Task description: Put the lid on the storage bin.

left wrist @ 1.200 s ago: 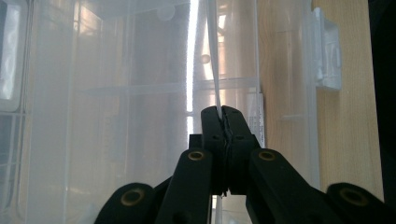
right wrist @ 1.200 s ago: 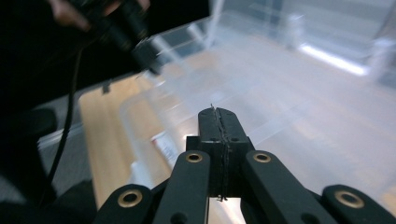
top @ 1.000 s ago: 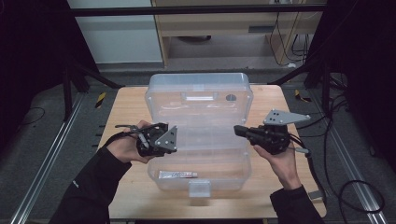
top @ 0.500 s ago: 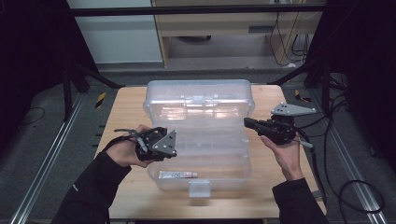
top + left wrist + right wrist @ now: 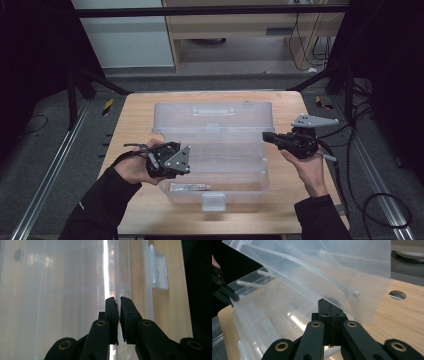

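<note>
On the wooden table [image 5: 135, 117], clear plastic box [image 5: 215, 170], lid [image 5: 212, 116] raised. Left gripper [image 5: 117, 305] jaws just parting around the front wall; right gripper [image 5: 329, 305] clenched, empty, beneath the lid. Lift lid edge slowly, steadying base.

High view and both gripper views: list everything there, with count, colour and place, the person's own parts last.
storage box: one, clear plastic, middle of the table, lid raised
latch: one, clear, box's near wall
small tube: one, silvery, inside the box by the near wall
table: one, light wood, under the box
left tongs: one, black, at the box's left rim, jaws just opening, a narrow gap between them
right tongs: one, black, shut, at the lid's right edge
hands: two, dark sleeves, from the bottom edge
</note>
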Demonstrator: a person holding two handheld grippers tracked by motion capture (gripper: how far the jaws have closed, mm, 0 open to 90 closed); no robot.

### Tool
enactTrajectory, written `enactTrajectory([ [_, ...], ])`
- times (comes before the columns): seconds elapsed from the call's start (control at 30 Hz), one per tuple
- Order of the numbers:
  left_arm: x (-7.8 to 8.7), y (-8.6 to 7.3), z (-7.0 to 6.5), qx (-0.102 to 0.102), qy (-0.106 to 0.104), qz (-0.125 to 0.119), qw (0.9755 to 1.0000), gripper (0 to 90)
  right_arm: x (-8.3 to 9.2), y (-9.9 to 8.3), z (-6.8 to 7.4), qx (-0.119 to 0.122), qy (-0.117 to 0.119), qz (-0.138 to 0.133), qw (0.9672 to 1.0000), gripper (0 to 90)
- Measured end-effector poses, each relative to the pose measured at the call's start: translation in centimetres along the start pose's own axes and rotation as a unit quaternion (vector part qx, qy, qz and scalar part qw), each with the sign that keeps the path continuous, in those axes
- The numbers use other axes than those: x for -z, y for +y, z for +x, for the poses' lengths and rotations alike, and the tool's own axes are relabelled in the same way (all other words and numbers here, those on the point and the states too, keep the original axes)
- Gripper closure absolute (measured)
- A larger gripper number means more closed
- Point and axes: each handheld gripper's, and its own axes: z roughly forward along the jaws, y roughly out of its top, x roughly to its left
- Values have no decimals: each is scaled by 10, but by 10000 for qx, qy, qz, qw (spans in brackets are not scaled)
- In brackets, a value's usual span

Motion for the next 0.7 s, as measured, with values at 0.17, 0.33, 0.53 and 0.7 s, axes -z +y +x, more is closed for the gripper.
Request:
enactTrajectory([
  [0.17,7,-3,2,345,-11,-568,9978,820,2,0,1,18,26,52,10000,900],
  [0.33,5,-9,3,819,33,-1050,9911,814,1,-1,0,-6,40,13,10000,900],
  [0.53,5,-21,2,1384,20,-1588,9776,853,3,-3,0,-23,61,26,10000,900],
  [0.7,11,-27,3,1647,47,-1899,9679,876,3,-4,0,-7,65,33,10000,900],
])
